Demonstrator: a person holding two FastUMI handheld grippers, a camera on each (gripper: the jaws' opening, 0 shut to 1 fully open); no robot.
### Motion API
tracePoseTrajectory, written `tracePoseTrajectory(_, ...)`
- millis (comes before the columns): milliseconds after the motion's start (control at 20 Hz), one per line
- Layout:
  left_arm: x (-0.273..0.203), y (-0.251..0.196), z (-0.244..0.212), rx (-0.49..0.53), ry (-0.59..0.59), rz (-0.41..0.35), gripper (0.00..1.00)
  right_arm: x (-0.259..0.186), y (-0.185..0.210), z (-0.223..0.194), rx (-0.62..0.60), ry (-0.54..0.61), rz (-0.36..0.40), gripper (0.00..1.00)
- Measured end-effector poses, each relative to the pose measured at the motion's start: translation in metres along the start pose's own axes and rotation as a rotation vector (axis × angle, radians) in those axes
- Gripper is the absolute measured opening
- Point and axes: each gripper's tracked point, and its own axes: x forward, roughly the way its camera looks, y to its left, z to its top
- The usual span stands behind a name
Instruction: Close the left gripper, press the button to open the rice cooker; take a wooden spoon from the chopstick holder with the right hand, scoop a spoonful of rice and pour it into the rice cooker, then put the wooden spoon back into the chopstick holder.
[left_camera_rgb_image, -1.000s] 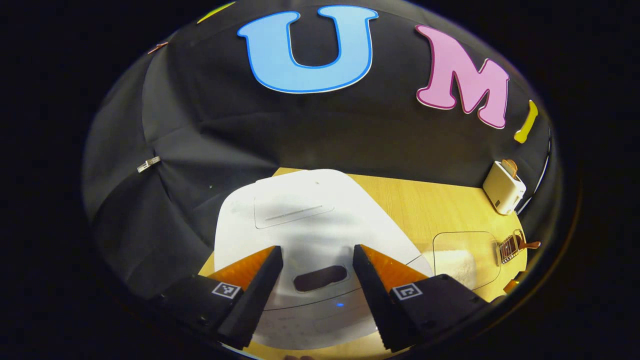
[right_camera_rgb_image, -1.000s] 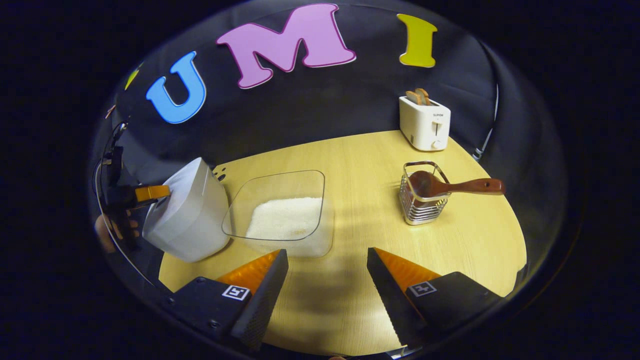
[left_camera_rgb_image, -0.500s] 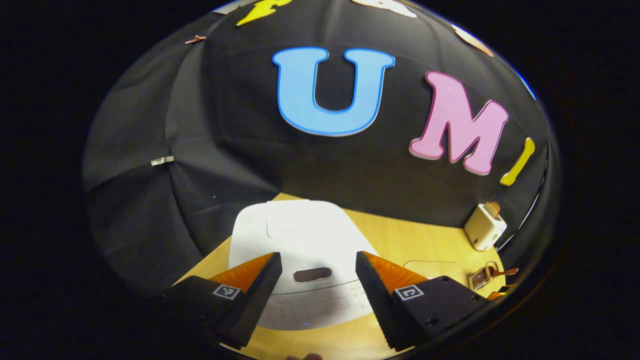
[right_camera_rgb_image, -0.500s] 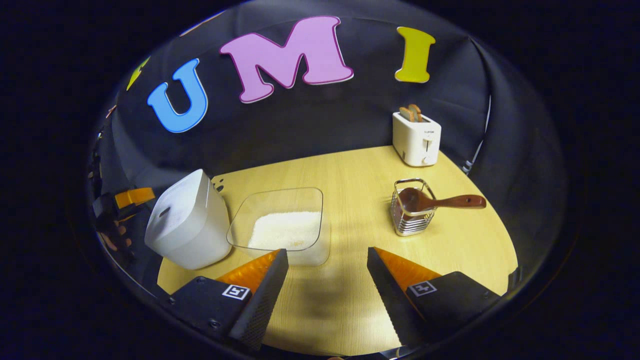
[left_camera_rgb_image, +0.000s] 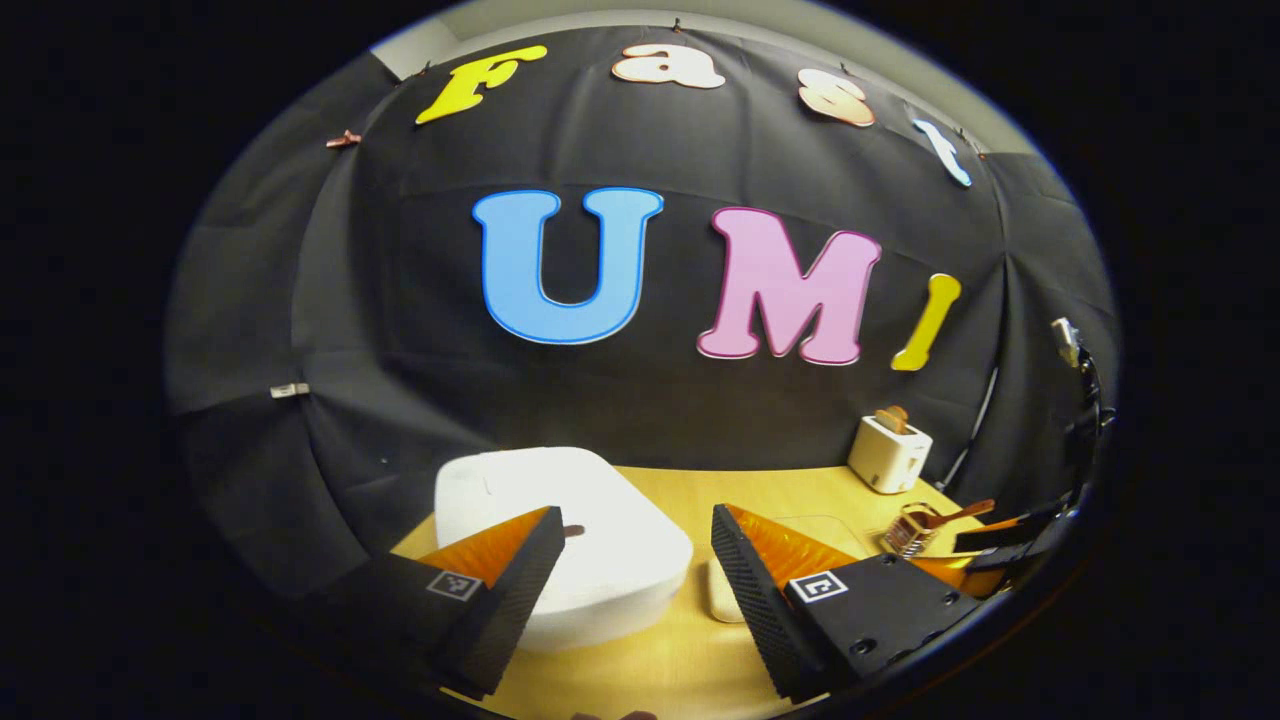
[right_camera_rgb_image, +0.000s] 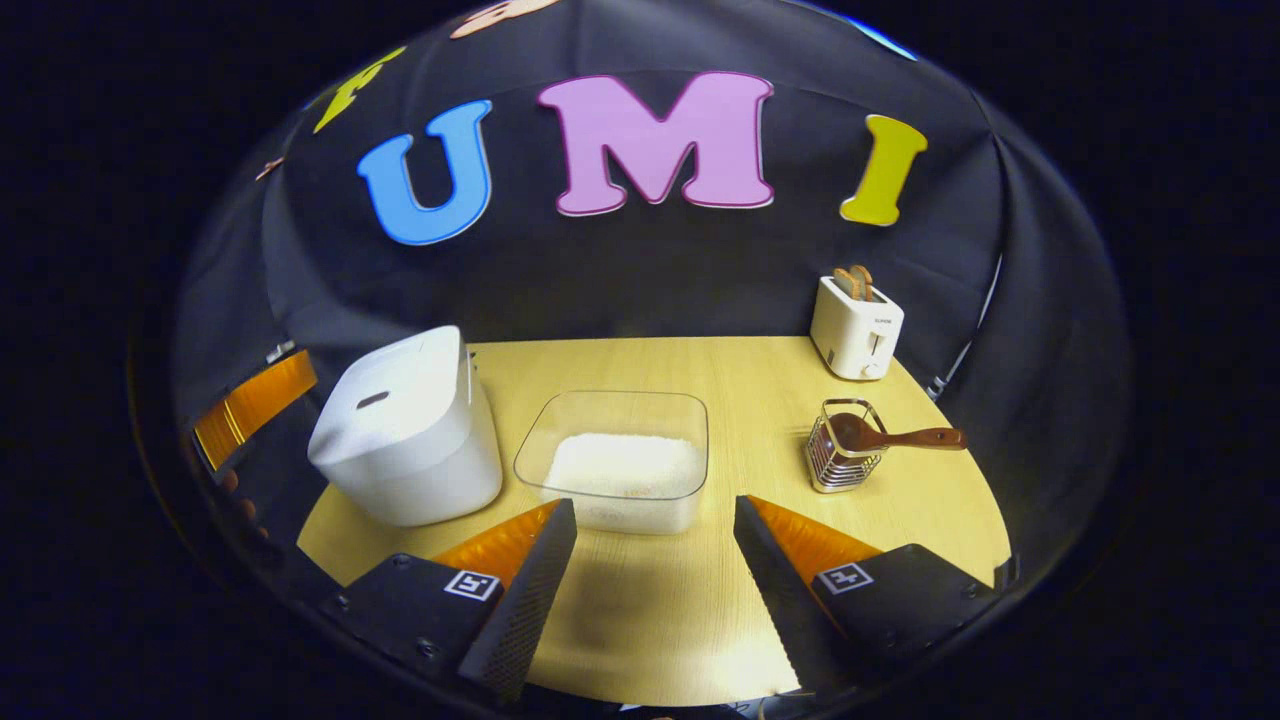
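Note:
The white rice cooker (left_camera_rgb_image: 570, 545) stands with its lid down, low and just ahead of my left gripper (left_camera_rgb_image: 635, 590), which is open and holds nothing. In the right gripper view the rice cooker (right_camera_rgb_image: 410, 430) sits at the left, and a clear dish of rice (right_camera_rgb_image: 620, 465) lies in the middle. The wire chopstick holder (right_camera_rgb_image: 838, 462) stands to the right, with the wooden spoon (right_camera_rgb_image: 895, 437) resting bowl-down in it and its handle pointing right. My right gripper (right_camera_rgb_image: 655, 590) is open over the table's front, well short of the dish.
A white toaster (right_camera_rgb_image: 857, 325) with bread in it stands at the back right of the wooden table (right_camera_rgb_image: 760, 390). Part of the left gripper's side (right_camera_rgb_image: 250, 405) and a hand show beside the cooker at the far left. The black cloth wall closes the back.
Both grippers have pulled back and tilted up. The left one has drawn away from the top of the cooker, whose lid stays down. The spoon has not moved.

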Motion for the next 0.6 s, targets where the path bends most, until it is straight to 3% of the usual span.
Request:
tracePoseTrajectory(200,-0.015,-0.003,-0.008,-0.006,0.015,-0.015,0.96,-0.017,0.009,0.0,-0.021,-0.013,0.007,0.99)
tracePoseTrajectory(450,-0.039,-0.001,-0.007,-0.048,0.038,0.058,0.96,-0.038,0.001,0.011,0.027,-0.086,0.043,0.98)
tracePoseTrajectory(550,-0.049,-0.016,-0.008,-0.068,0.039,0.038,0.92,-0.046,0.002,0.014,0.055,-0.118,0.073,0.98)
tracePoseTrajectory(600,-0.053,-0.024,-0.012,-0.063,0.044,0.021,0.96,-0.049,-0.003,0.012,0.057,-0.12,0.072,0.98)
